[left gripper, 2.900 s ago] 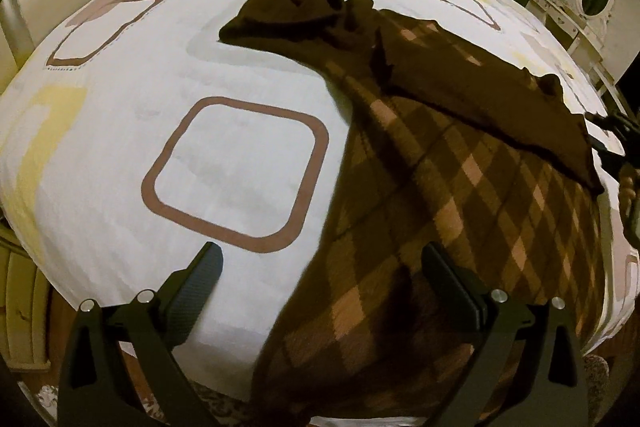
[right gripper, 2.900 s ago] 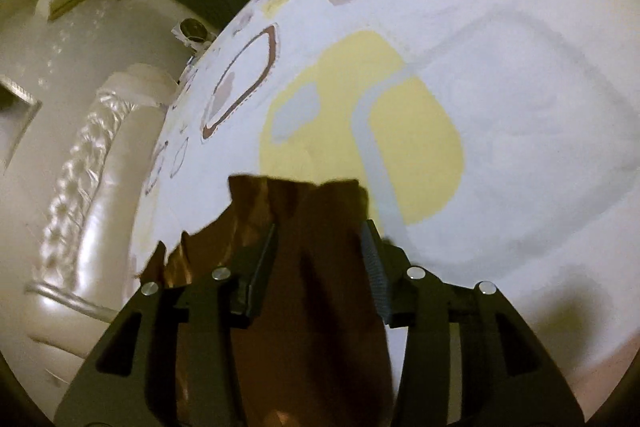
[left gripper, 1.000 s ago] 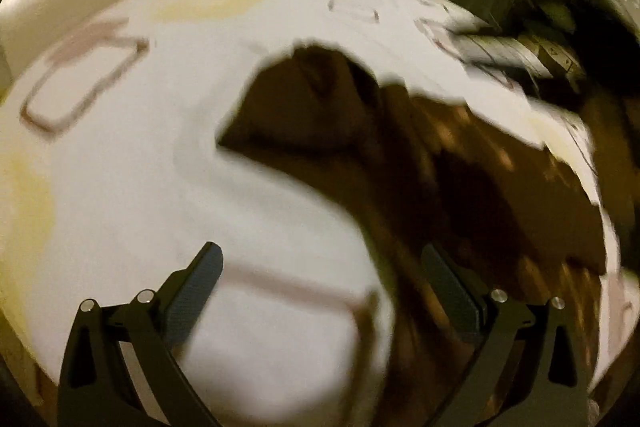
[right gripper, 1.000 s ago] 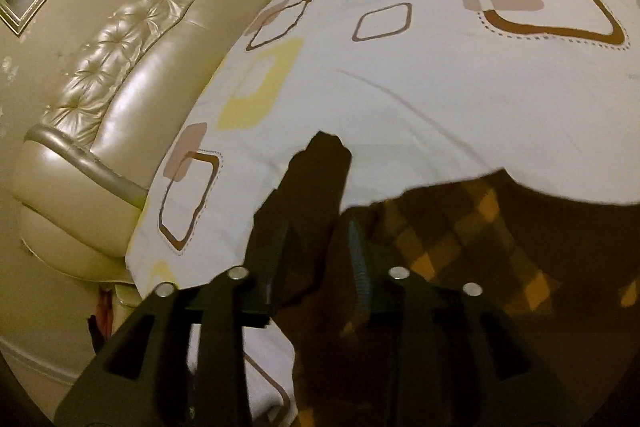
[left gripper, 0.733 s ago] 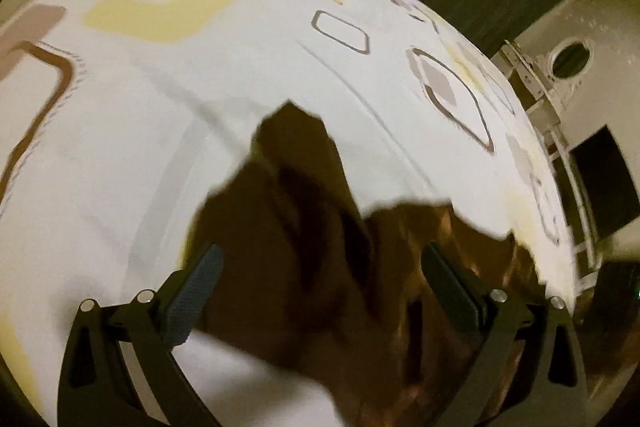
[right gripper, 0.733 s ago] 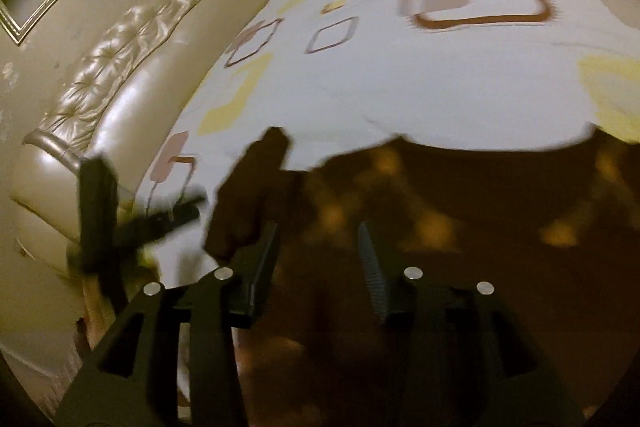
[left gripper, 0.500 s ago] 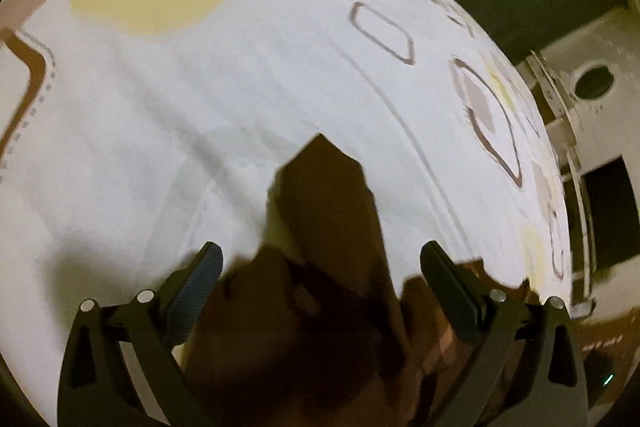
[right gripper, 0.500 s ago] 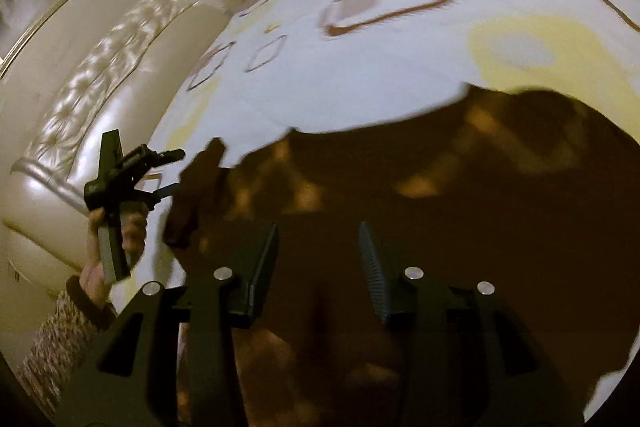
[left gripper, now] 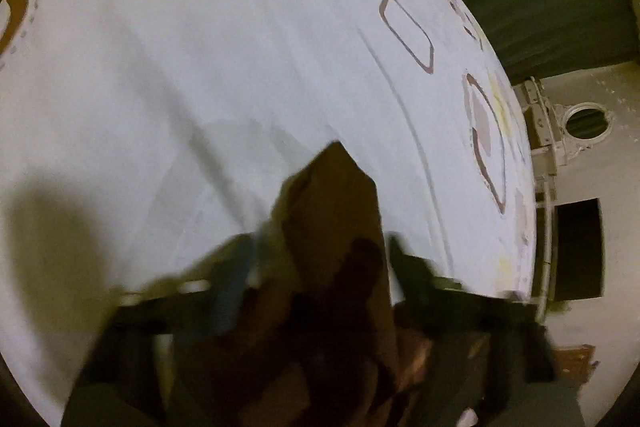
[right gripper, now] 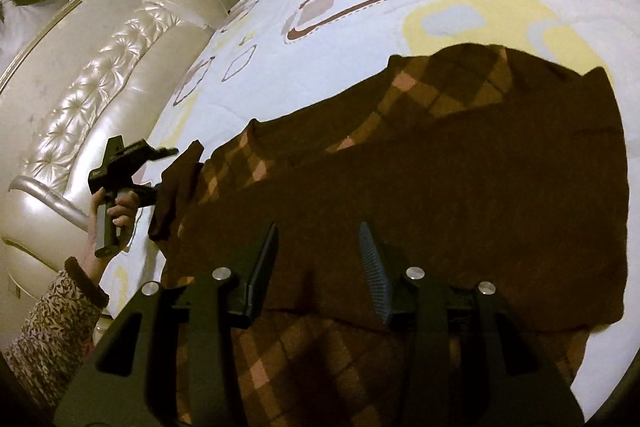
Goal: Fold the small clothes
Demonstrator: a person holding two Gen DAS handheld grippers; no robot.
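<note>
The brown checked garment lies spread on the patterned bed sheet, a plain brown panel folded across its middle. At 9 o'clock in the right wrist view, the left gripper is closing its jaws around the garment's corner, though contact cannot be confirmed. The right gripper hangs over the fold at 6 o'clock, jaws parted and empty; the next fold likely requires both corners secured.
</note>
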